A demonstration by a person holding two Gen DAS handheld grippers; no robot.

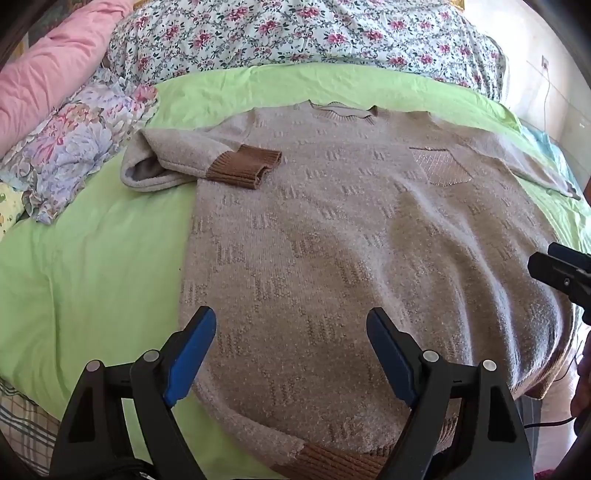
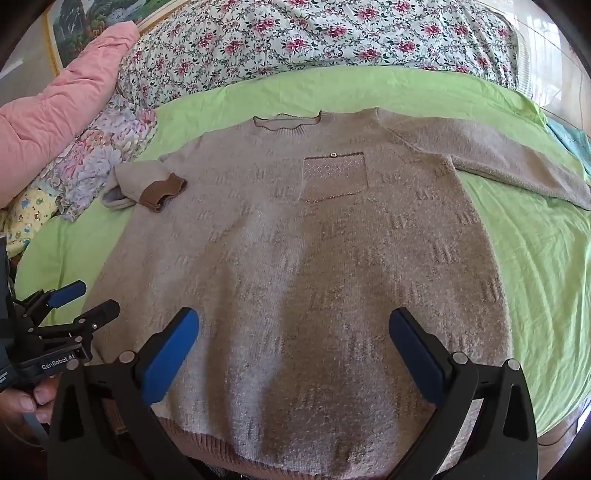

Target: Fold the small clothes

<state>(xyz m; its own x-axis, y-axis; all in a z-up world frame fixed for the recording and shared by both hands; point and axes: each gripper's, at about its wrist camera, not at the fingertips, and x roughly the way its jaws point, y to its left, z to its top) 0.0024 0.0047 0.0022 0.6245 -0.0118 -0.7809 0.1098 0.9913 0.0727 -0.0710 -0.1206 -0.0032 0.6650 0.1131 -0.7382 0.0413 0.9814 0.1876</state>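
A beige knit sweater point(image 1: 332, 240) with brown cuffs and hem lies flat, front up, on the green sheet point(image 1: 92, 258). Its left sleeve is folded inward, with the brown cuff point(image 1: 243, 166) resting on the chest. Its right sleeve point(image 2: 498, 162) stretches out to the right. A chest pocket point(image 2: 334, 177) shows. My left gripper point(image 1: 291, 321) is open and empty above the lower left of the sweater. My right gripper point(image 2: 293, 321) is open and empty above the lower middle of the sweater point(image 2: 295, 258). Each gripper shows in the other's view, the right point(image 1: 561, 277) and the left point(image 2: 77, 299).
A floral quilt point(image 1: 295, 33) lies bunched across the back of the bed. A pink duvet point(image 1: 48, 66) and floral pillows point(image 1: 74, 147) sit at the left. The bed's near edge runs under the sweater's hem point(image 2: 229, 443). A framed picture point(image 2: 92, 18) hangs at the back left.
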